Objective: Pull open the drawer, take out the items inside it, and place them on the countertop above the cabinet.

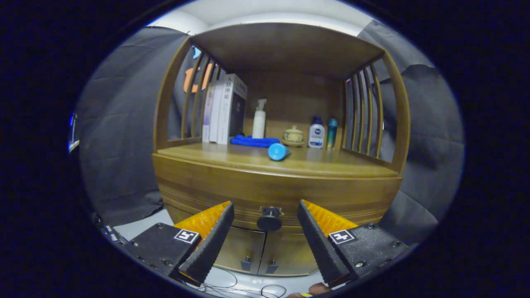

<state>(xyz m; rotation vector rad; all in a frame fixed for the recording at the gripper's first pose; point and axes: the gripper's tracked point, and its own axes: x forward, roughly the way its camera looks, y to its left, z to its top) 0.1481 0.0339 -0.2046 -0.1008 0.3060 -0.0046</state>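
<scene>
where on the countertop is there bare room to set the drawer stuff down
Bare wood runs along the countertop's front edge, left of the blue tube, and again right of it, ahead of the white bottle. The back is crowded: books, blue cloth, pump bottle, lidded cup. The gripper is open around the drawer knob.

I've got the drawer (273,198) shut, a curved wooden front with grooved lines running across it, flush with the cabinet (265,252). Its round dark knob (269,219) sits dead centre, right between my spread fingers and not touching either one. The countertop (248,159) just above is smooth wood, with a blue tube (278,151) lying on its side near the front edge.
</scene>
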